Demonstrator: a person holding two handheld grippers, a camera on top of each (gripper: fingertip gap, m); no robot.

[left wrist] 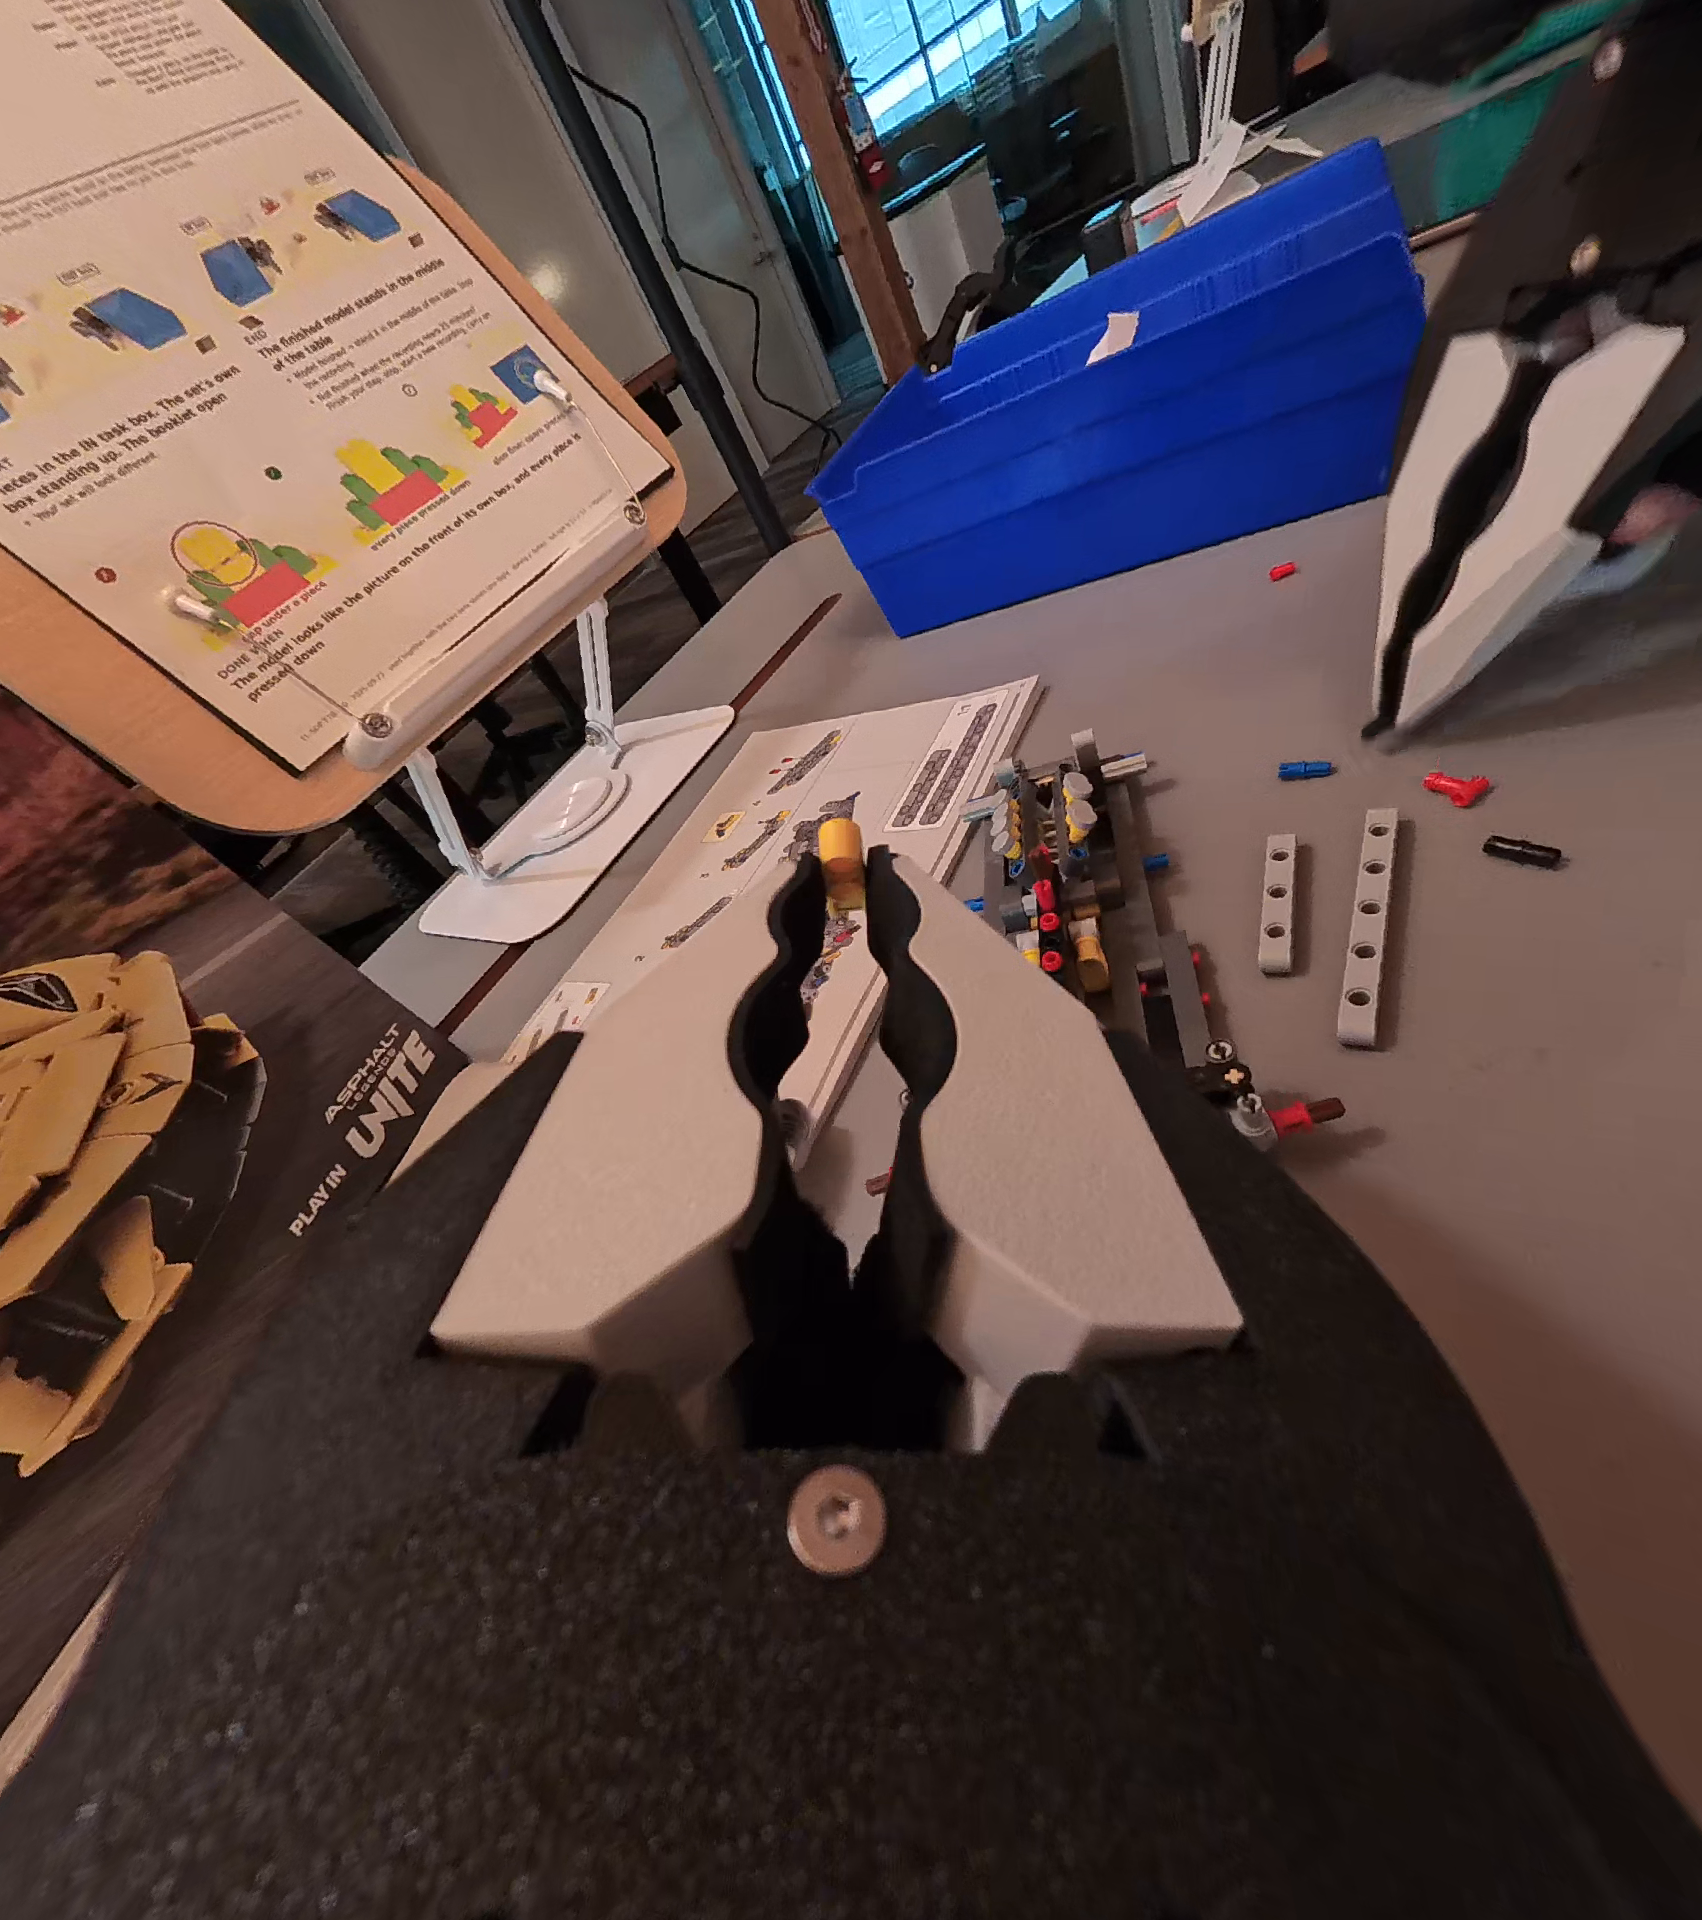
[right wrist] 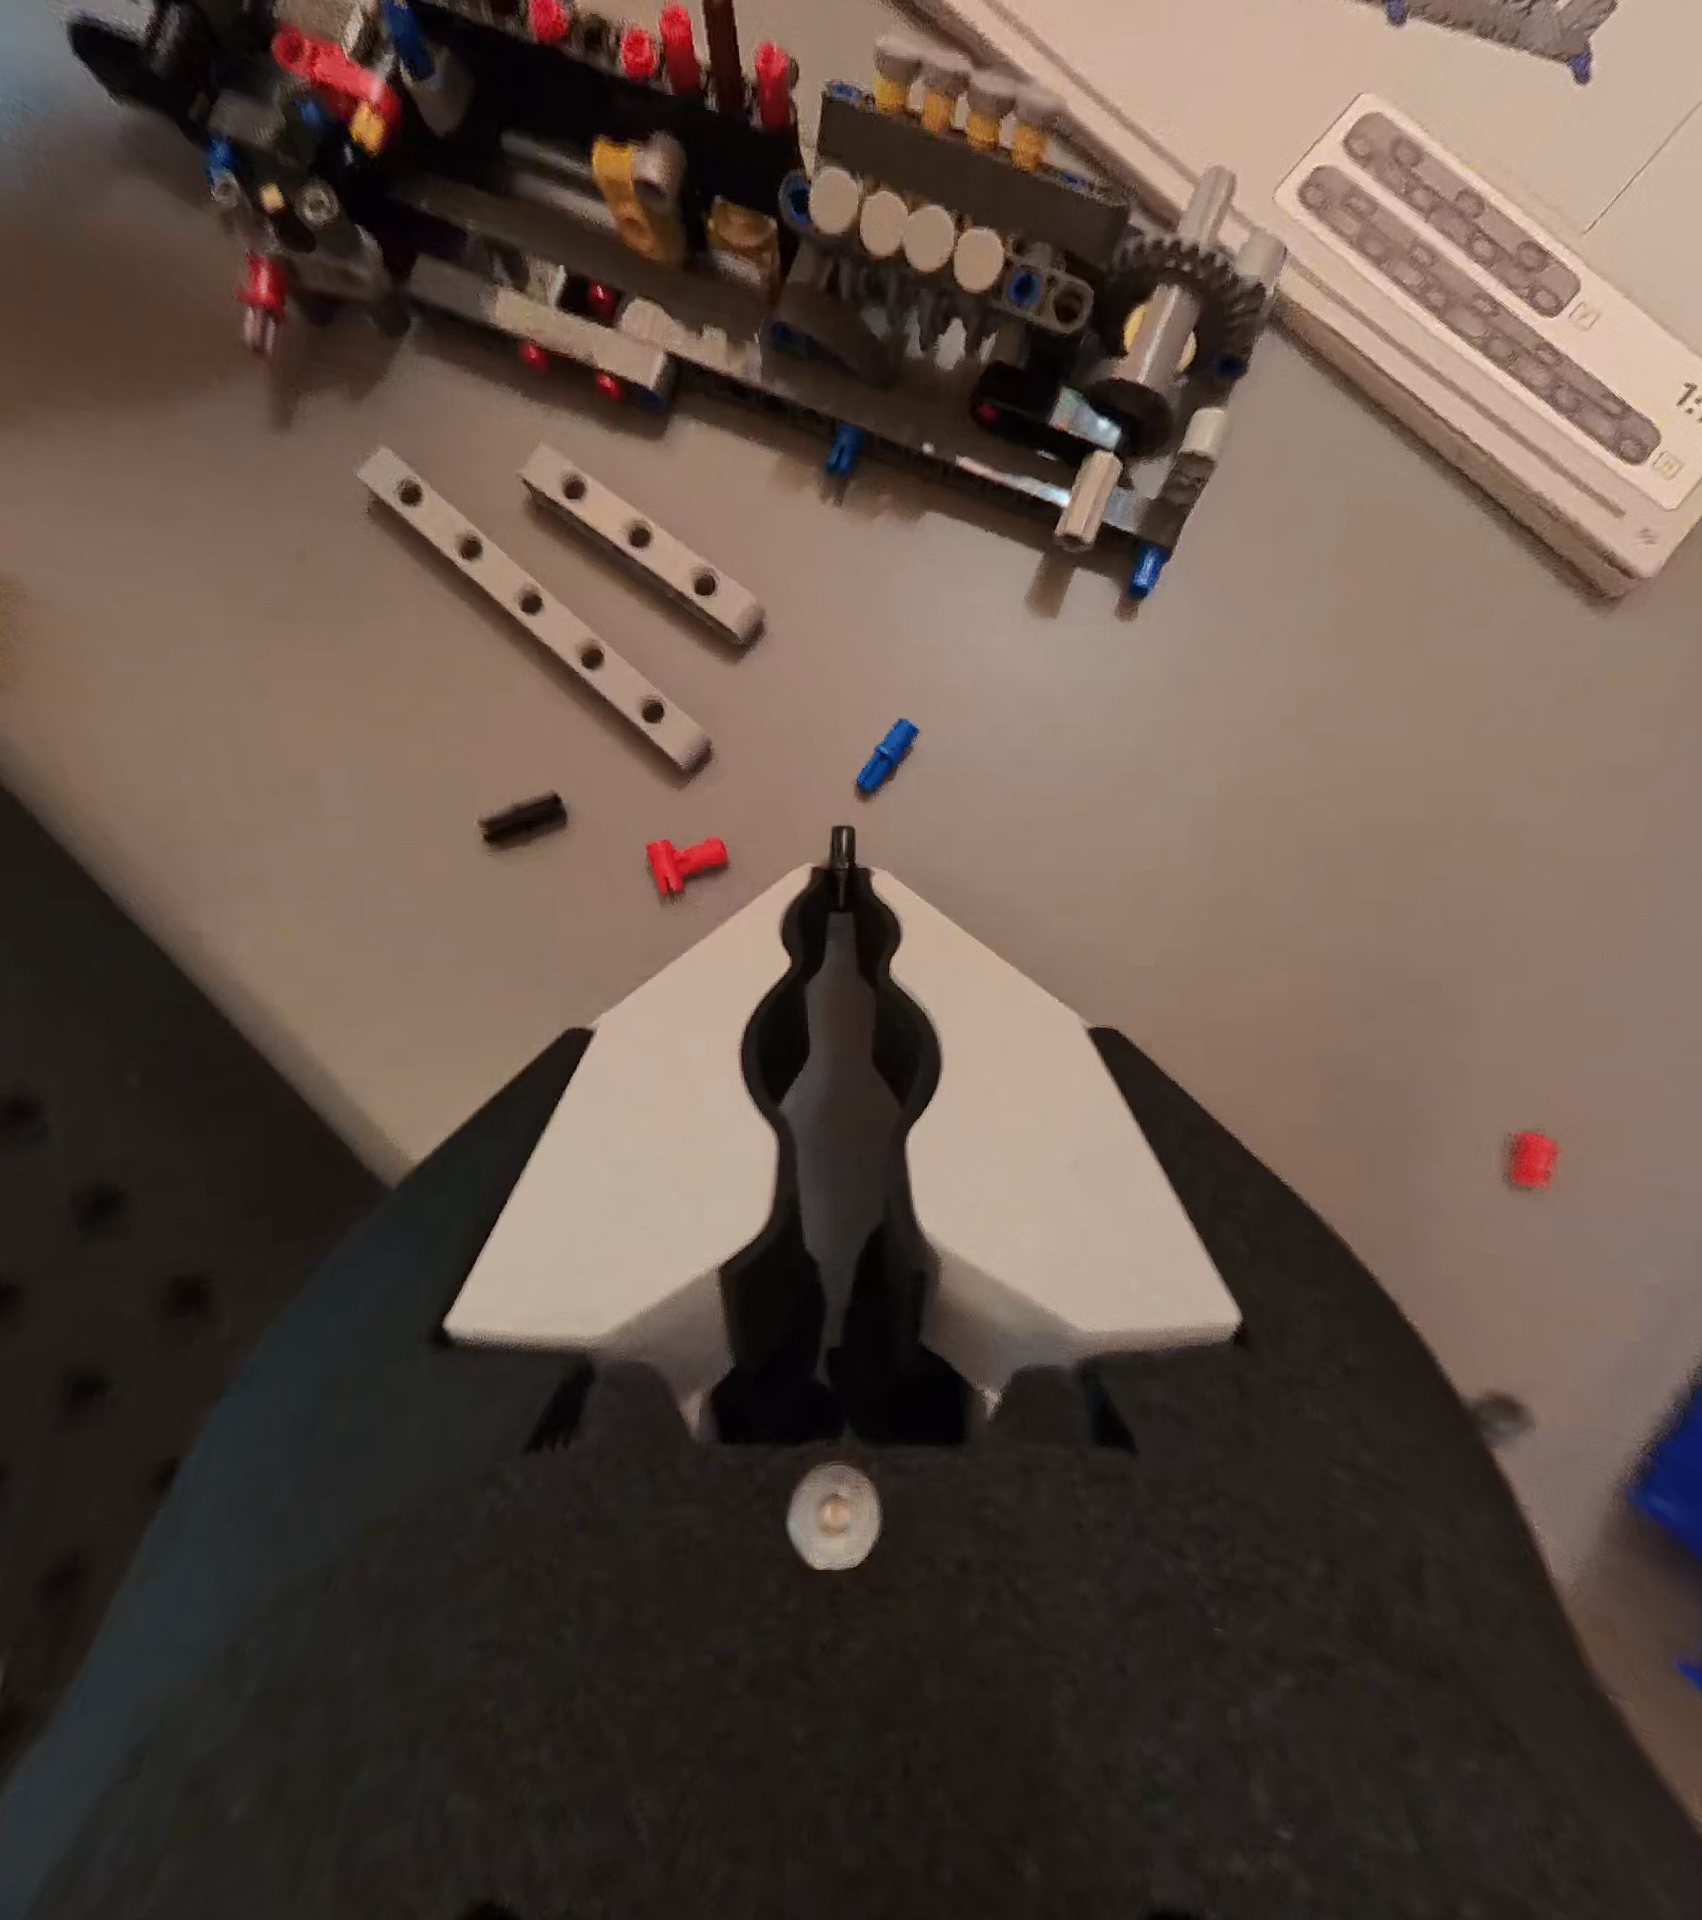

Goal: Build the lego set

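both grippers grip — left gripper (left wrist: 842,868) yellow piece (left wrist: 839,847); right gripper (right wrist: 841,871) black pin (right wrist: 841,850).

The left wrist view sits low behind its own tool (left wrist: 842,883), looking along the surface (left wrist: 1605,1195) toward the half-built model (left wrist: 1075,894), with the blue bin (left wrist: 1138,447) beyond it. The right wrist view looks steeply down from close above, facing the model (right wrist: 722,239) from the opposite side. Both views share the model, the two grey beams (left wrist: 1366,925) (right wrist: 530,603) beside it and the open booklet (left wrist: 826,821) (right wrist: 1512,270).
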